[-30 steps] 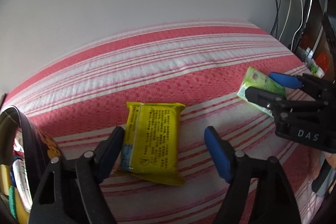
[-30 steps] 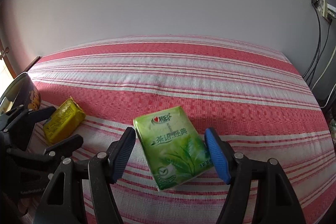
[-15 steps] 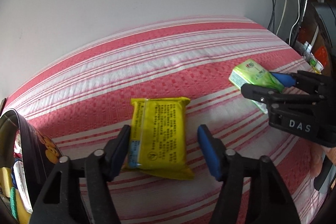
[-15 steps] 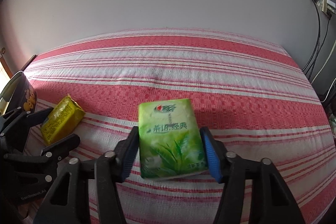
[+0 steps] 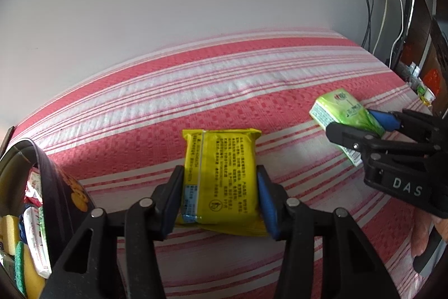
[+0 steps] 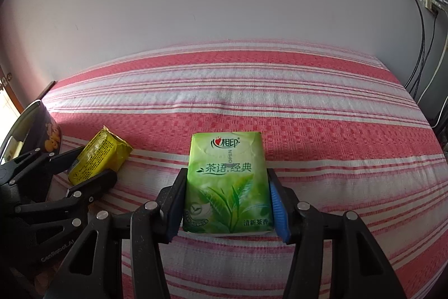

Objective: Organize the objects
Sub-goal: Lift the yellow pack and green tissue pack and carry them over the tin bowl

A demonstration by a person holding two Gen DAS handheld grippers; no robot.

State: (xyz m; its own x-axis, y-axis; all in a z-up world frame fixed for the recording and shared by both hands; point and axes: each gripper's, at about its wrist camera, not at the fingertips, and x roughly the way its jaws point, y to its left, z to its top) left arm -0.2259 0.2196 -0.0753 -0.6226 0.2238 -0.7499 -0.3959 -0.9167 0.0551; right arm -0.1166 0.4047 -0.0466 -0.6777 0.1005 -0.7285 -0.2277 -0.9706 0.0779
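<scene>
The left tongs point(image 5: 221, 198) stood over the bed point(image 5: 212, 91) with one packet point(image 5: 221, 175) between their pads, its far end reaching past the fingertips. To their left, near the bed's edge, stood a tub point(image 5: 56, 187) with several small packs in it. To their right, apart from the first packet, the right tongs point(image 6: 226, 203) held a tissue pack point(image 6: 226, 181) between their pads. Behind both ran the wall point(image 6: 224, 4), with cables point(image 6: 420, 46) hanging at its right end.
</scene>
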